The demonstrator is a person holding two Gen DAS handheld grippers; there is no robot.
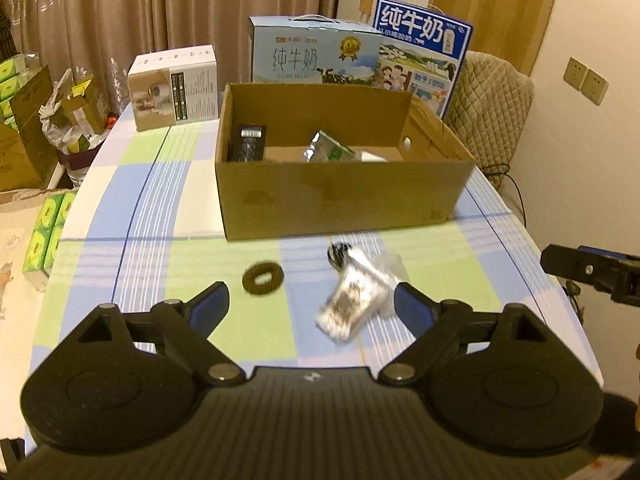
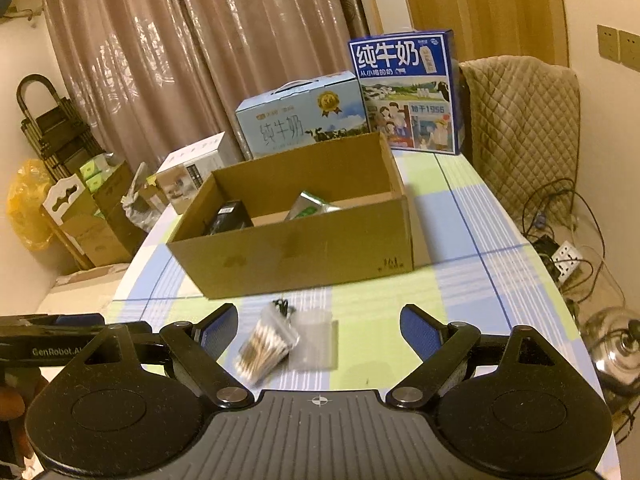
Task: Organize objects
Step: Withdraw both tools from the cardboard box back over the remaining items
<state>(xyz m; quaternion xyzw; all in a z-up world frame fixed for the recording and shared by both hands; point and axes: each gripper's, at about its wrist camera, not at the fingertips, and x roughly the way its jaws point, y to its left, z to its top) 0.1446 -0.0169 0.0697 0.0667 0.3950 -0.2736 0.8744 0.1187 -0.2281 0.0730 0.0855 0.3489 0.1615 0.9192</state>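
Both grippers, left gripper [image 1: 311,307] and right gripper [image 2: 318,330], spread wide, empty; cotton-swab bag [image 2: 266,346] at 12 o'clock looks light, crinkly, slippery; best pinched mid-bundle.

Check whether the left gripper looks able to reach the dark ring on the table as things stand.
Probably yes. The left gripper is open and the dark ring lies flat on the tablecloth just ahead of its left finger, with nothing between them; the cotton swab bag lies apart, to the right.

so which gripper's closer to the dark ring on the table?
Left. The left gripper is open just behind the ring; the right gripper is farther right, by the cotton swabs.
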